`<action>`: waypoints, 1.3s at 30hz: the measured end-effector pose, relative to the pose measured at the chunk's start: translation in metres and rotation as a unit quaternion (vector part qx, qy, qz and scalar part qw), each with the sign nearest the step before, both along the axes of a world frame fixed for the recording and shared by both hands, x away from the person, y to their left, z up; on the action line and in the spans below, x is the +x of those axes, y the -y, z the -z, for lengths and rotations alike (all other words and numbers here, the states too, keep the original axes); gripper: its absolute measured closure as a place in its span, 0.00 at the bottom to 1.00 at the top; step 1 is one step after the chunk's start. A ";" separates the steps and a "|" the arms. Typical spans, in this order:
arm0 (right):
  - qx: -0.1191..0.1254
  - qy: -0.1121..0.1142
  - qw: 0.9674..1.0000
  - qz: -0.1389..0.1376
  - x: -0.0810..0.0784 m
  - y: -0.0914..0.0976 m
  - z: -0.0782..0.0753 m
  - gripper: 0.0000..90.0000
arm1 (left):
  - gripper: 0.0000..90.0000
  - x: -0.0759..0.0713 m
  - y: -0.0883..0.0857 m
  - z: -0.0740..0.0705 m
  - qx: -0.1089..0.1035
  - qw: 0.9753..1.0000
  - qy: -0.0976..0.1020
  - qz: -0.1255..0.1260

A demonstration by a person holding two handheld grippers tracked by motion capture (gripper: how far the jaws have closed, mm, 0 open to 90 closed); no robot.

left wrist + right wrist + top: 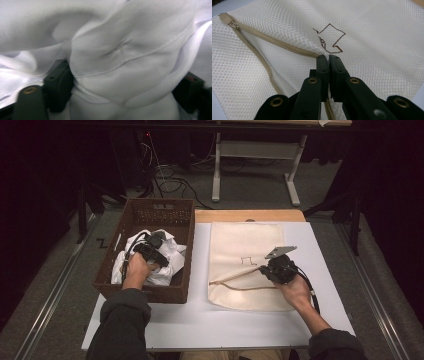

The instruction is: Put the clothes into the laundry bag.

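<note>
A crumpled white cloth (172,255) lies in a brown wicker basket (159,202) at the left. My left gripper (156,240) reaches down into it. In the left gripper view a bunched fold of the cloth (130,62) fills the gap between the jaws of my left gripper (122,87), touching both pads. A cream mesh laundry bag (240,245) lies flat on the white table, its tan zipper (274,42) open. My right gripper (329,58) is shut on the bag's upper mesh edge at the opening, beside a brown stitched mark (332,40). In the high view my right gripper (266,268) sits over the bag's lower part.
The white tabletop (200,320) has a wooden strip (250,215) at its far edge. Beyond it stand a white table frame (255,170) and cables on the floor. The basket takes up the table's left side, and the zipper pull (233,25) rests at the bag's near-left end.
</note>
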State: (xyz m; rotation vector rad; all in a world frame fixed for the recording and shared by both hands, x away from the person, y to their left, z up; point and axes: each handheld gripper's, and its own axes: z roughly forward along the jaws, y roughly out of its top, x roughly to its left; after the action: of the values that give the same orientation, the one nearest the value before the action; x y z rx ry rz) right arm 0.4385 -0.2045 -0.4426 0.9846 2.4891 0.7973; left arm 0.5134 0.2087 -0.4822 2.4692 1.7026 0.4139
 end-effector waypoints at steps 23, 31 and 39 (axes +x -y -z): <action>0.013 0.000 1.000 -0.005 0.001 0.002 -0.001 0.98 | 0.72 -0.008 -0.003 -0.034 -0.016 0.998 0.031 -0.047; 0.023 -0.002 1.000 -0.009 0.004 -0.001 0.003 0.98 | 0.73 -0.021 -0.012 -0.067 -0.068 0.996 0.038 -0.034; 0.021 -0.001 1.000 -0.009 0.004 0.000 0.003 0.98 | 0.73 -0.031 -0.014 -0.092 -0.089 0.994 0.058 -0.020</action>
State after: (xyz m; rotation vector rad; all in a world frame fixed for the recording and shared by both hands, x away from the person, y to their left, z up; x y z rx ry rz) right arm 0.4423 -0.2041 -0.4454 0.9793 2.4955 0.8589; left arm 0.4825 0.2227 -0.3903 2.2439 1.6665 0.3836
